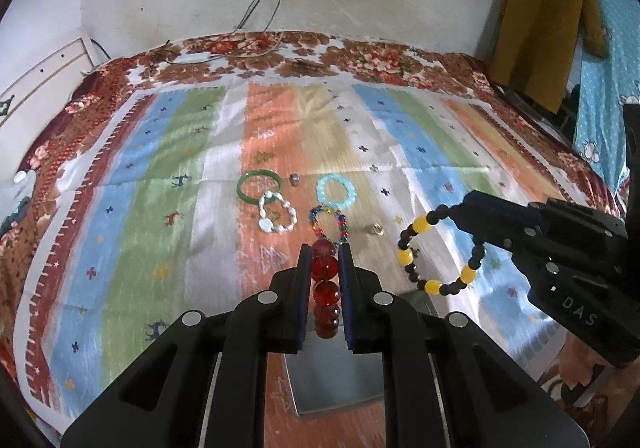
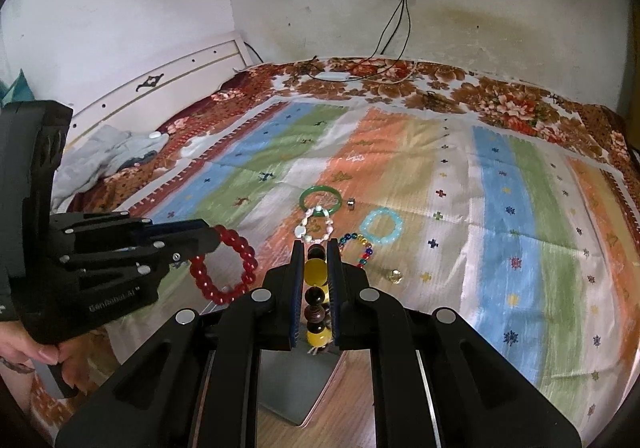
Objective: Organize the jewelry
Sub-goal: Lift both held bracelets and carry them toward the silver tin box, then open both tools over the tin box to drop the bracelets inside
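Above the striped bedspread [image 1: 160,176], the left gripper [image 1: 325,252] has its jaws clenched on a red bead bracelet [image 1: 325,280]; the right gripper [image 2: 316,248] grasps a black-and-yellow bracelet [image 2: 316,272]. 4 more bracelets [image 1: 276,214] lie on the bed.

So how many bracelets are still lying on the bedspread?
4: green bangle, white shell bracelet overlapping it, light blue beaded bracelet, multicoloured beaded bracelet nearest the claws. The claws may hide more.
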Demonstrator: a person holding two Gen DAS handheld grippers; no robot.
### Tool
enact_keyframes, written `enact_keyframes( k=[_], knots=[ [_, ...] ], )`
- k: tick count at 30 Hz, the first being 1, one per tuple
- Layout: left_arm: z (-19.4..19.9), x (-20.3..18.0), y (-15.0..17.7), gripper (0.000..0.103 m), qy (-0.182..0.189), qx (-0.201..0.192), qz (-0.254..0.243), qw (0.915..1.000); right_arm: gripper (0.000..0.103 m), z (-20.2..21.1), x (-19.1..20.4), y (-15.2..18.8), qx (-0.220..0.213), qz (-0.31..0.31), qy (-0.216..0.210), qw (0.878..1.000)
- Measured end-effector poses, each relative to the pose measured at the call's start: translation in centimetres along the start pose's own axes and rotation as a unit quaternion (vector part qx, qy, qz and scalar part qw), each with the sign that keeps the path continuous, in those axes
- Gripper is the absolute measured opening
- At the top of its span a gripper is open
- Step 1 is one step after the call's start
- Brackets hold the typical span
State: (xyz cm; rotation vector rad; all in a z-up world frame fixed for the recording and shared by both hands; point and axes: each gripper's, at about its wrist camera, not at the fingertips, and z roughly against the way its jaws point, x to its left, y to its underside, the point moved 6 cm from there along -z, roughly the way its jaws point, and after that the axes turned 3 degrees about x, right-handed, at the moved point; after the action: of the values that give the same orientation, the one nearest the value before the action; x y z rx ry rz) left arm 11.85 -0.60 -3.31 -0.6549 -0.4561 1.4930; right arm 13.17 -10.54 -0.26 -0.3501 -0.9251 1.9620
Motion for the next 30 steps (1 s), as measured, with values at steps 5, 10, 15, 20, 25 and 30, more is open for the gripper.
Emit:
enact_keyframes(
  k=[5,10,15,20,25,30],
  knots=[
    [0.2,-0.6,1.1,0.013,0.002,0.004,-0.006,1.0000,0.012,0.0,0.7,1.0,0.009,0.001,-0.004,1.000],
    [0.4,-1.2,2.2,0.013,0.001,0.008,-0.015,0.9999,0.012,0.4,1.4,2.1,0.016,0.000,-0.009,1.000],
    [0.6,-1.6,3.0,0.013,0.001,0.012,-0.017,0.9998,0.012,0.7,2.2,3.0,0.021,0.002,-0.014,1.000],
    [0.7,-2.0,3.4,0.013,0.003,0.009,-0.022,0.9997,0.012,0.8,2.6,3.7,0.028,-0.001,-0.021,0.999],
    [0.8,-1.5,3.5,0.016,0.002,0.015,-0.006,0.9999,0.014,0.8,2.1,4.3,0.029,-0.016,-0.019,0.999],
    [0.6,-0.2,3.3,0.024,-0.008,0.020,0.017,0.9996,0.035,1.1,0.2,3.9,0.020,-0.041,-0.001,0.999]
  ],
)
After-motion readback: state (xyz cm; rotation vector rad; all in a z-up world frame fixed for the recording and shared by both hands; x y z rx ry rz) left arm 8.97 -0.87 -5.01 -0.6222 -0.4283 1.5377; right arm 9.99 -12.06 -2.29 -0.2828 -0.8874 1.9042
